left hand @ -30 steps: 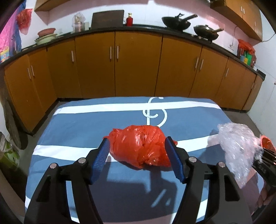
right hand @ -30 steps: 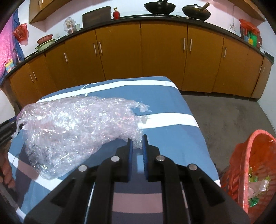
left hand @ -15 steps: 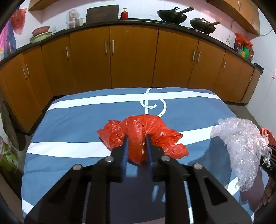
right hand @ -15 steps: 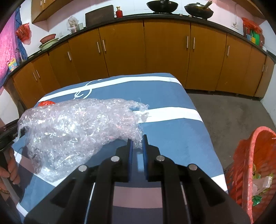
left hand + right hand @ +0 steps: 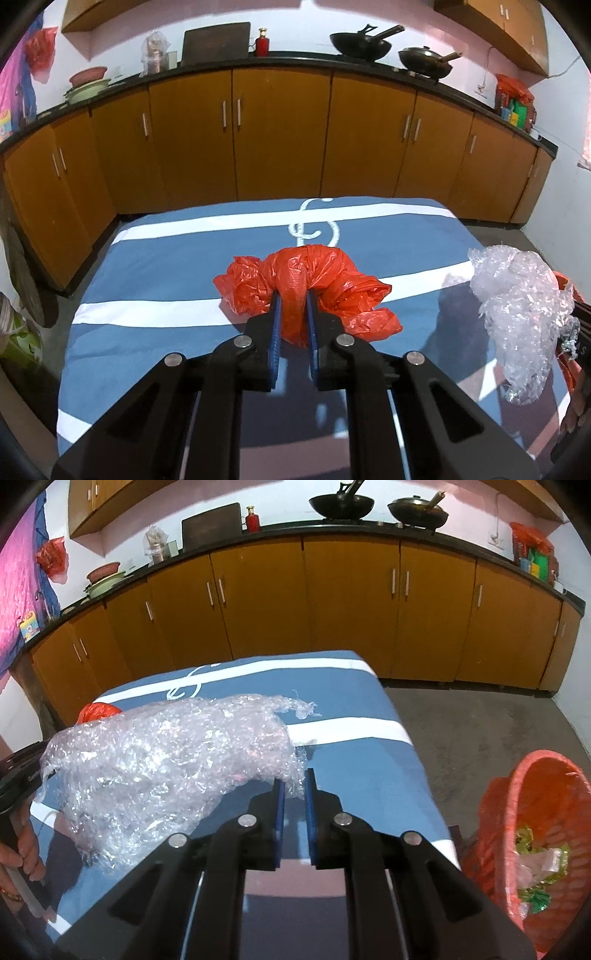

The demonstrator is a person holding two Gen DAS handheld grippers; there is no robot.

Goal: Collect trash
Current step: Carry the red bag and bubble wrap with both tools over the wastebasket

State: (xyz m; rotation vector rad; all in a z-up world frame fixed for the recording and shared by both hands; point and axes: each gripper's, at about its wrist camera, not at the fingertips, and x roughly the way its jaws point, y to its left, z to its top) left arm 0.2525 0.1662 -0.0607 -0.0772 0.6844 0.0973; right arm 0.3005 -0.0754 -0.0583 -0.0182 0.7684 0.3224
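Note:
My left gripper (image 5: pixel 293 295) is shut on a crumpled red plastic bag (image 5: pixel 310 266) and holds it above the blue striped table cloth (image 5: pixel 166 266). My right gripper (image 5: pixel 293 782) is shut on a wad of clear bubble wrap (image 5: pixel 166 764), which hangs out to the left over the cloth. The bubble wrap also shows at the right of the left wrist view (image 5: pixel 517 310). The red bag shows small behind the wrap in the right wrist view (image 5: pixel 98 712).
An orange trash basket (image 5: pixel 524 812) with wrappers inside stands on the floor right of the table. Orange kitchen cabinets (image 5: pixel 280 136) run behind, with woks (image 5: pixel 360 40) on the black counter. The grey floor (image 5: pixel 480 731) lies right of the table.
My left gripper closed on the red bag and lifted it off the cloth. My right gripper rose a little with the bubble wrap, and the basket came more into view.

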